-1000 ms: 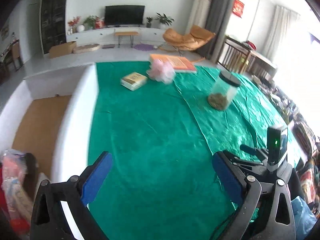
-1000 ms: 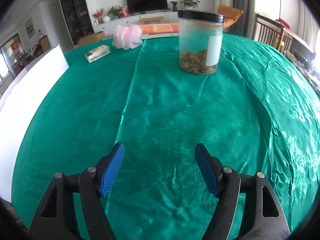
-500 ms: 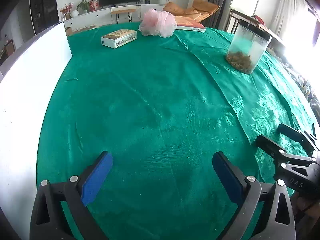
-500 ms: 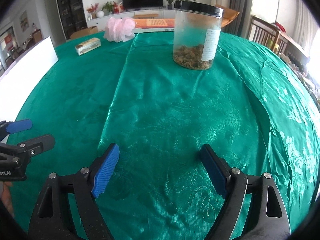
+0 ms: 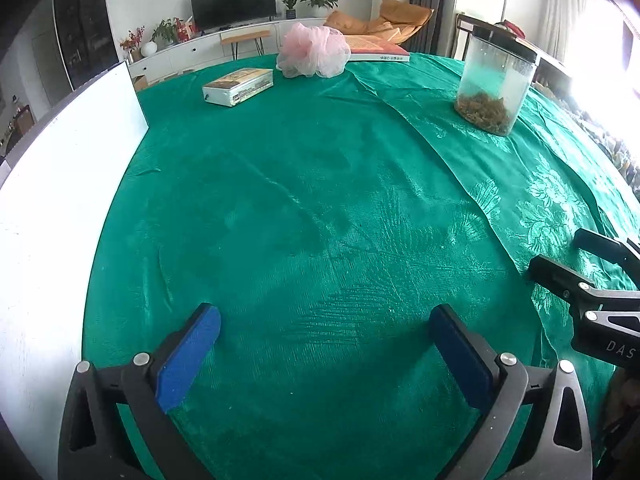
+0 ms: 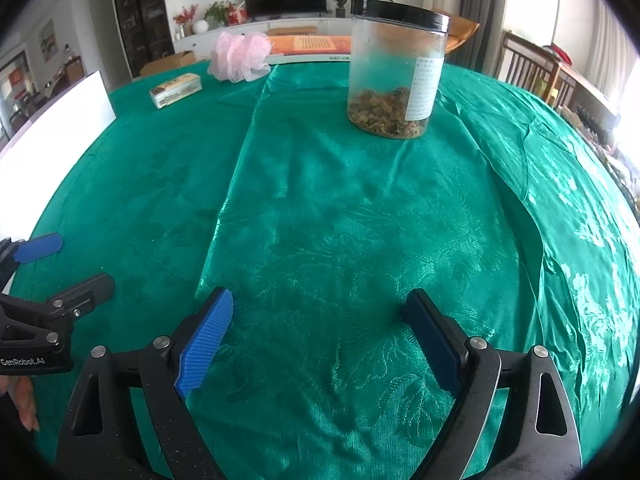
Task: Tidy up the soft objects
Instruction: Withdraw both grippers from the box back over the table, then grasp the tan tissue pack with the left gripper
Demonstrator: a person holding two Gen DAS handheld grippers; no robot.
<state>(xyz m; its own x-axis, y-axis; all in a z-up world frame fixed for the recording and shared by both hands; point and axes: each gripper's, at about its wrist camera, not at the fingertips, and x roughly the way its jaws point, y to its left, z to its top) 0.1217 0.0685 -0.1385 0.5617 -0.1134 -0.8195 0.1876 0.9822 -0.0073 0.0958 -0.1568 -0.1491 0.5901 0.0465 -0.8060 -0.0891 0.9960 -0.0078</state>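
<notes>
A pink mesh bath pouf (image 5: 312, 52) lies at the far side of the green tablecloth (image 5: 320, 208); it also shows in the right wrist view (image 6: 240, 56). My left gripper (image 5: 325, 320) is open and empty, low over the near part of the cloth. My right gripper (image 6: 318, 308) is open and empty, also near the front, far from the pouf. Each gripper shows at the edge of the other's view: the right gripper (image 5: 560, 256) and the left gripper (image 6: 76, 260).
A clear jar (image 6: 396, 72) with a black lid and brown contents stands mid-right. A small flat box (image 5: 238, 86) lies left of the pouf. An orange book (image 5: 376, 48) lies behind it. A white board (image 5: 60, 184) runs along the table's left edge.
The left gripper has swung right and lowered toward the table, so the cardboard box on the left left its view. The right gripper moved slightly forward. Both stayed open.
</notes>
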